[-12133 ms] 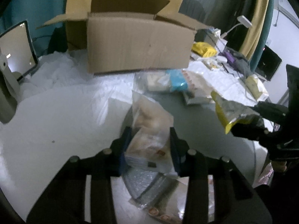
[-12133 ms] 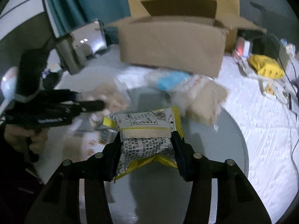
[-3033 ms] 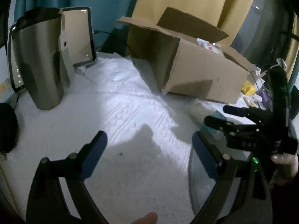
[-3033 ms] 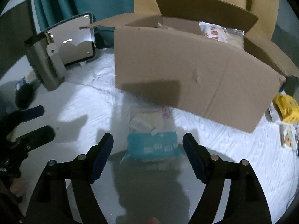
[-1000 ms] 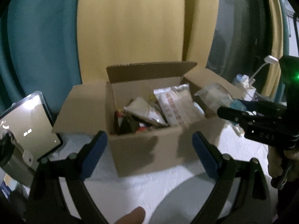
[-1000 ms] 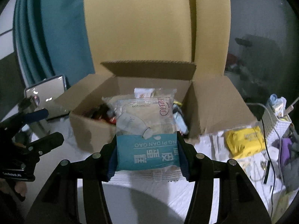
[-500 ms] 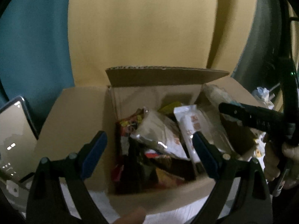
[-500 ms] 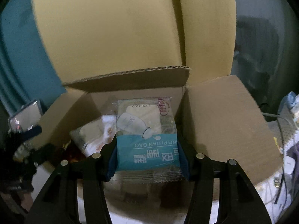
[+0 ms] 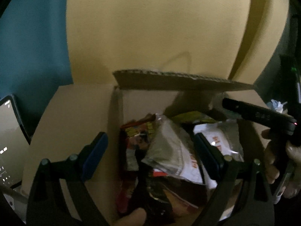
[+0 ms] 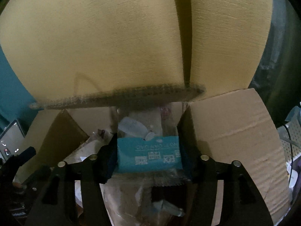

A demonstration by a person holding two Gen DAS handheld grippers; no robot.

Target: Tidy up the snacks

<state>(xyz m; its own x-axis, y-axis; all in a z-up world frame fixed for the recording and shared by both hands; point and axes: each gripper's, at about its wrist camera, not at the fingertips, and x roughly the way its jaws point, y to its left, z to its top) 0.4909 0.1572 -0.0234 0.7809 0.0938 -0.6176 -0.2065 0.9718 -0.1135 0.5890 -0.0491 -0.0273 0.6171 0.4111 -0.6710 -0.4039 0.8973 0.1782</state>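
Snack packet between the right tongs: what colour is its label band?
Teal with white lettering on the snack packet; right wrist view.

Behind the plain brown cardboard box (image 9: pixel 79 131) hangs a mustard-yellow curtain (image 9: pixel 150 28), with a teal curtain (image 9: pixel 32 37) left of it. Inside the box lie a red-and-yellow printed packet (image 9: pixel 139 131) and a white packet with orange lettering (image 9: pixel 220 143); over the box sits a clear packet with a teal band and white characters (image 10: pixel 148 156).

The left tool (image 9: pixel 150 148), jaws wide and empty, hung over an open cardboard box (image 9: pixel 75 116) crammed with snack packets (image 9: pixel 169 150); the right tool (image 9: pixel 257 113), gripped by a hand (image 9: pixel 278 162), reached in beside it.
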